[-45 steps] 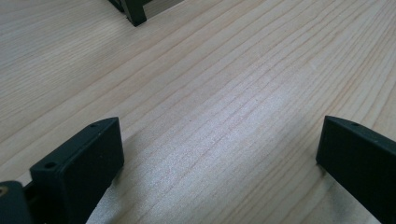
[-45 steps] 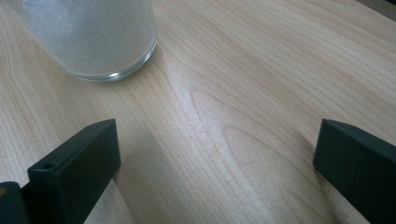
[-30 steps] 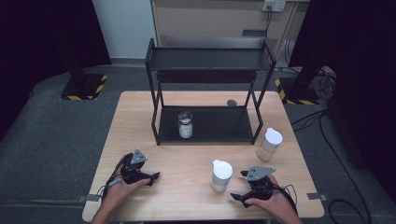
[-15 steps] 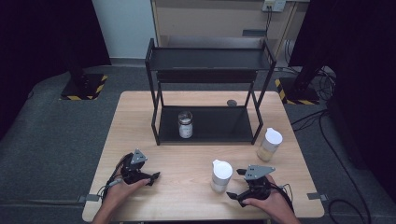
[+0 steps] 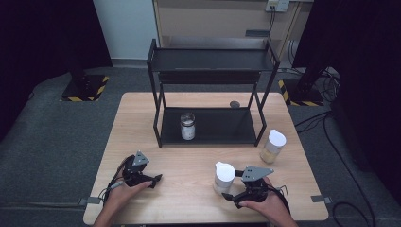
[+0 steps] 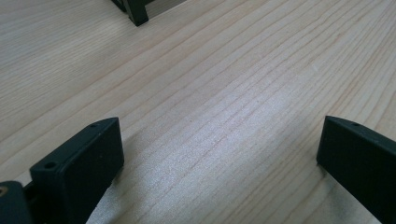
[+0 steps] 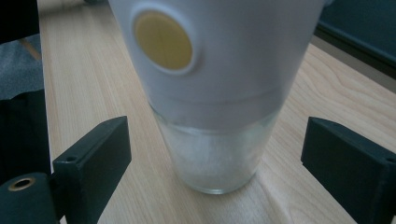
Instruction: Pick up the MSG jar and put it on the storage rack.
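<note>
A glass jar with a white flip-top lid (image 5: 223, 176) stands near the table's front, right of centre. In the right gripper view the same jar (image 7: 219, 93) holds white grains and stands between the two black jaws, touching neither. My right gripper (image 5: 230, 194) (image 7: 217, 140) is open around the jar's lower part. My left gripper (image 5: 153, 180) (image 6: 219, 135) rests open at the front left over bare wood, with nothing between its jaws. A second white-lidded jar (image 5: 273, 145) with yellowish contents stands at the right. A third jar (image 5: 187, 126) sits on the lower tier of the black shelf (image 5: 210, 60).
The two-tier black shelf stands at the back middle of the wooden table (image 5: 142, 118), and one of its feet (image 6: 137, 11) shows ahead of the left gripper. A small dark round object (image 5: 234, 104) lies behind the shelf.
My right gripper has crept left, closer around the white-lidded jar. The left gripper and the jars have stayed put.
</note>
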Demonstrator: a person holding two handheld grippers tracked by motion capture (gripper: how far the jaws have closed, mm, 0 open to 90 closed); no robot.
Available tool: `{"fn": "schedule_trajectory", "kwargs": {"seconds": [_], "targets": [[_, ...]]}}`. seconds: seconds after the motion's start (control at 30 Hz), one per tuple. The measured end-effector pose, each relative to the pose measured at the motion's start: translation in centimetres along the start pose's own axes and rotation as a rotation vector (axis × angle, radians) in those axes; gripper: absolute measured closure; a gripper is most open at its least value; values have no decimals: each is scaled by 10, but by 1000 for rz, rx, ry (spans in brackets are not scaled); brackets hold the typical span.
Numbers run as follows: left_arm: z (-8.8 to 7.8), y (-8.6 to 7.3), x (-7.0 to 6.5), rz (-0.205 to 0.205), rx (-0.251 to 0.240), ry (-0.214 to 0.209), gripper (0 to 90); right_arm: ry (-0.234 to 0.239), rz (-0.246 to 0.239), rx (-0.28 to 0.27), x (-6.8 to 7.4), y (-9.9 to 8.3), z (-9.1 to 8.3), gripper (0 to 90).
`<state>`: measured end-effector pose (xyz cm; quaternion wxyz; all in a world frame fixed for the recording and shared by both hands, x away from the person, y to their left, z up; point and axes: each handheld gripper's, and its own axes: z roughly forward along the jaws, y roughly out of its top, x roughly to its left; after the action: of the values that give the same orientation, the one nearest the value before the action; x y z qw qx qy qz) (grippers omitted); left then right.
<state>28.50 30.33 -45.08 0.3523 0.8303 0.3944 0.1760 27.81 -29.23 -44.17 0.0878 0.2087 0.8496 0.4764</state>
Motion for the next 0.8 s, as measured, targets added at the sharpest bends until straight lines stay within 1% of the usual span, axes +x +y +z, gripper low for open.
{"fn": "schedule_trajectory", "kwargs": {"seconds": [0.3,0.4,0.67,0.8], "targets": [[0,0,0,-1,0,0,0,-9,6,-28,4,1,4,146],[0,0,0,-1,0,0,0,-12,-3,-26,5,3,6,161],[0,0,0,-1,0,1,0,-30,-8,-24,8,6,9,192],[0,0,0,-1,0,1,0,-31,-10,-22,9,7,11,210]]}}
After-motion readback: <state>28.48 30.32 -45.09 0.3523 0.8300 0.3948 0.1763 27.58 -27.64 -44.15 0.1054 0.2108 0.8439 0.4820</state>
